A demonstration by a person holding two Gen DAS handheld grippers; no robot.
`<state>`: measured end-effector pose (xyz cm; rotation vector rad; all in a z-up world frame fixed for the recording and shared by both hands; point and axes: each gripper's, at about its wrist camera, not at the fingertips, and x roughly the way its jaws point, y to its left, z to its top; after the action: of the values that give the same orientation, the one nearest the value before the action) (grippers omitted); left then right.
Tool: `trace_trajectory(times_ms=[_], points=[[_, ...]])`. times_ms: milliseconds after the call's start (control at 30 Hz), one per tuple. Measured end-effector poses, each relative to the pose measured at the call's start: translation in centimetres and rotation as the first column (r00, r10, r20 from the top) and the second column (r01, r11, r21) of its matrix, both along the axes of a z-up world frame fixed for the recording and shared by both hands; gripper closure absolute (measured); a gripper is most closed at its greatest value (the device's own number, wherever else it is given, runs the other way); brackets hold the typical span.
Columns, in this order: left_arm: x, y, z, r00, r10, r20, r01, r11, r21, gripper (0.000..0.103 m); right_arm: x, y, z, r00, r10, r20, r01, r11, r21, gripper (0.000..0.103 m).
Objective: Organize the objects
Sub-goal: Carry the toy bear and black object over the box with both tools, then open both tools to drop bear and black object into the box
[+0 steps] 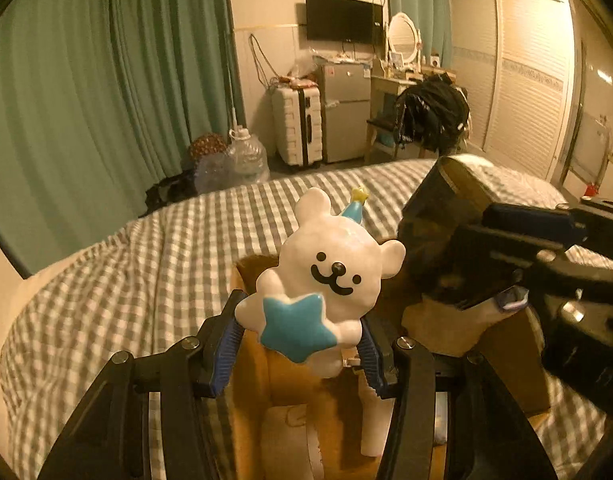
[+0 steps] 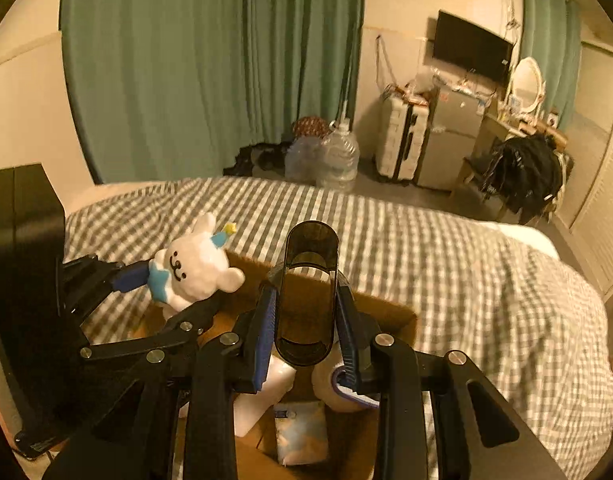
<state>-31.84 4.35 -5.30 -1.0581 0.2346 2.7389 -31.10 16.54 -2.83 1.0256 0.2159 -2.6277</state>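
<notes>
Right now two things are being carried over a cardboard box (image 2: 390,320) that is sitting on a bed (image 1: 146,256) with a checked cover.

On the left side, the left gripper (image 1: 302,336) is holding a white bear toy (image 1: 330,264). The bear is wearing a little blue party hat and hugging a blue star. The blue fingers (image 1: 226,344) are squeezing the bear low down, one on each side, so the bear is standing up and facing the camera. It is hanging in the air above the near left part of the box.

On the right side, the right gripper (image 2: 306,320) is holding a dark see-through holder (image 2: 308,292) with a long rounded shape. I cannot tell what it really is. Its fingers (image 2: 262,336) are pressing on both of its sides, and it is hanging above the middle of the box.

Inside the box some things are lying already: a roll of tape (image 2: 338,388), a small flat packet (image 2: 302,432), and something white (image 2: 262,396).

So I think the step in hand is bringing both things to the box to put them away. The next move is probably lowering each one into a free spot and then letting the fingers come apart. The bear looks bumpy and round, so it may be tipping over when it is let go. The two grippers are close together, so they need to be taking care not to bump.
</notes>
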Motion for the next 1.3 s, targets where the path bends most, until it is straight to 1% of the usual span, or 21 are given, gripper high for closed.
trace_trajectory(times_ms=[67, 167, 233, 300, 400, 433, 467, 500, 533, 633, 733, 833, 933, 1000, 1167, 1300], points=[[-0.4, 0.2, -1.2, 1.0, -0.002, 0.02, 0.002, 1.0, -0.009, 0.05, -0.4, 0.0, -1.6, 1.0, 0.006, 0.023, -0.006, 1.0, 0.0, 0.075], [-0.5, 0.3, -2.1, 0.999, 0.007, 0.032, -0.006, 1.0, -0.024, 0.05, -0.9, 0.2, -3.5, 0.998, 0.006, 0.059, -0.006, 1.0, -0.004, 0.075], [-0.3, 0.5, -2.1, 1.0, 0.011, 0.024, -0.01, 0.999, -0.035, 0.05, -1.0, 0.5, -3.9, 0.998, -0.006, 0.063, 0.007, 1.0, -0.012, 0.075], [0.1, 0.6, -1.8, 1.0, 0.013, 0.02, -0.012, 0.999, -0.031, 0.05, -0.8, 0.9, -3.5, 0.998, -0.011, 0.056, 0.012, 0.999, -0.03, 0.075], [0.5, 0.3, -1.2, 1.0, 0.013, 0.021, -0.013, 1.0, -0.014, 0.048, -0.2, 1.5, -2.4, 0.999, -0.03, 0.041, 0.032, 0.997, -0.064, 0.074], [0.9, 0.2, -0.7, 1.0, 0.014, 0.019, -0.014, 1.0, -0.006, 0.044, 0.1, 1.8, -1.9, 0.999, -0.038, 0.034, 0.04, 0.997, -0.073, 0.065], [1.2, -0.1, -0.4, 1.0, 0.015, 0.015, -0.015, 1.0, -0.001, 0.035, 0.4, 2.1, -1.3, 0.999, -0.045, 0.027, 0.048, 0.995, -0.082, 0.049], [1.8, -0.3, 0.1, 1.0, 0.021, 0.005, -0.021, 1.0, 0.003, 0.029, 0.7, 2.1, -0.8, 0.998, -0.053, 0.021, 0.055, 0.995, -0.089, 0.042], [2.2, -0.5, 0.6, 1.0, 0.027, -0.007, -0.027, 1.0, 0.007, 0.022, 1.3, 2.3, -0.2, 0.998, -0.063, 0.01, 0.063, 0.993, -0.1, 0.04], [4.2, -1.0, 2.6, 0.999, 0.032, -0.043, -0.031, 0.999, 0.023, 0.019, 2.9, 2.6, 1.7, 0.998, -0.068, -0.015, 0.066, 0.991, -0.113, 0.039], [6.1, -1.7, 4.7, 0.996, 0.051, -0.073, -0.049, 0.999, 0.019, 0.011, 4.7, 2.8, 3.8, 0.996, -0.075, -0.048, 0.069, 0.992, -0.107, 0.038], [8.0, -2.1, 6.8, 0.992, 0.059, -0.11, -0.057, 0.998, 0.021, 0.01, 6.7, 3.2, 5.8, 0.994, -0.073, -0.082, 0.064, 0.992, -0.105, 0.036], [9.8, -2.7, 8.9, 0.986, 0.065, -0.15, -0.062, 0.998, 0.023, 0.005, 9.2, 3.7, 7.9, 0.991, -0.071, -0.118, 0.06, 0.994, -0.094, 0.035], [11.3, -2.9, 10.1, 0.982, 0.063, -0.176, -0.058, 0.998, 0.034, 0.005, 10.9, 3.8, 9.1, 0.988, -0.069, -0.14, 0.057, 0.995, -0.085, 0.034], [14.5, -2.6, 12.3, 0.973, 0.059, -0.221, -0.052, 0.998, 0.04, 0.003, 15.1, 4.7, 11.4, 0.981, -0.072, -0.179, 0.059, 0.995, -0.08, 0.028], [16.8, -2.6, 12.8, 0.971, 0.06, -0.23, -0.051, 0.998, 0.046, 0.002, 18.0, 5.0, 11.9, 0.981, -0.075, -0.181, 0.063, 0.996, -0.069, 0.024]])
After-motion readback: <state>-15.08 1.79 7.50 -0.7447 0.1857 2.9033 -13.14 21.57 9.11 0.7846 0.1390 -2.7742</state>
